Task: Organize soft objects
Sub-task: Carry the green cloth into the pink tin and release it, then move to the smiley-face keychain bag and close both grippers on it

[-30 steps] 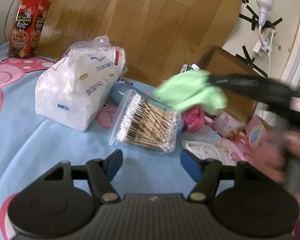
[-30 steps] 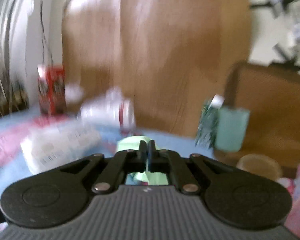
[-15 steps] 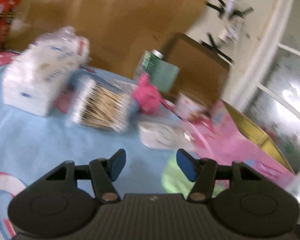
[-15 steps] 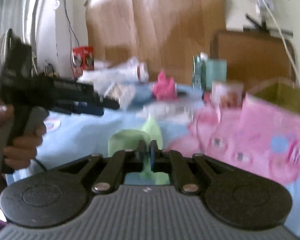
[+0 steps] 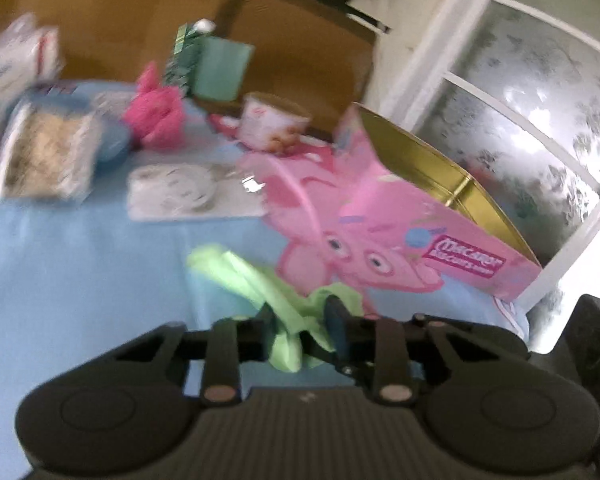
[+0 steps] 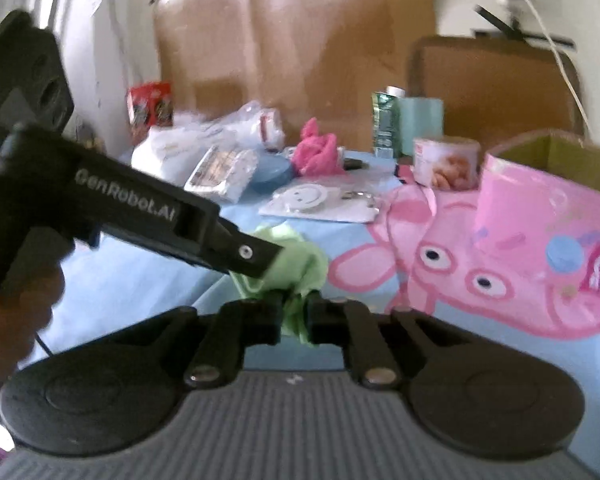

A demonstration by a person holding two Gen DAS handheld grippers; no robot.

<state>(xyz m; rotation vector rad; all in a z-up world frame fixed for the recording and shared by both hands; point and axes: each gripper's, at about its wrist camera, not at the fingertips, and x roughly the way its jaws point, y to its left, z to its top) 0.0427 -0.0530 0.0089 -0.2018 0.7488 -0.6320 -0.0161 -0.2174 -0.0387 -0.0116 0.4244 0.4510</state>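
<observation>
A light green cloth (image 5: 260,288) lies bunched on the blue Peppa Pig sheet, near the front. My left gripper (image 5: 300,326) is closed around one part of it. My right gripper (image 6: 294,312) is shut on another part of the same green cloth (image 6: 300,264). The left gripper's black body (image 6: 148,216) crosses the right wrist view and reaches the cloth from the left. A pink fluffy cloth (image 5: 156,114) sits further back; it also shows in the right wrist view (image 6: 316,152).
A pink open box with a gold inside (image 5: 432,216) stands at the right. Behind lie a cotton swab bag (image 5: 44,156), a white smiley pack (image 5: 172,190), a tissue pack (image 6: 204,144), a printed cup (image 5: 274,126) and a green carton (image 5: 188,58).
My right gripper carried the green cloth from above the swabs down to the sheet near the pink box. My left gripper swung right and closed on the cloth.
</observation>
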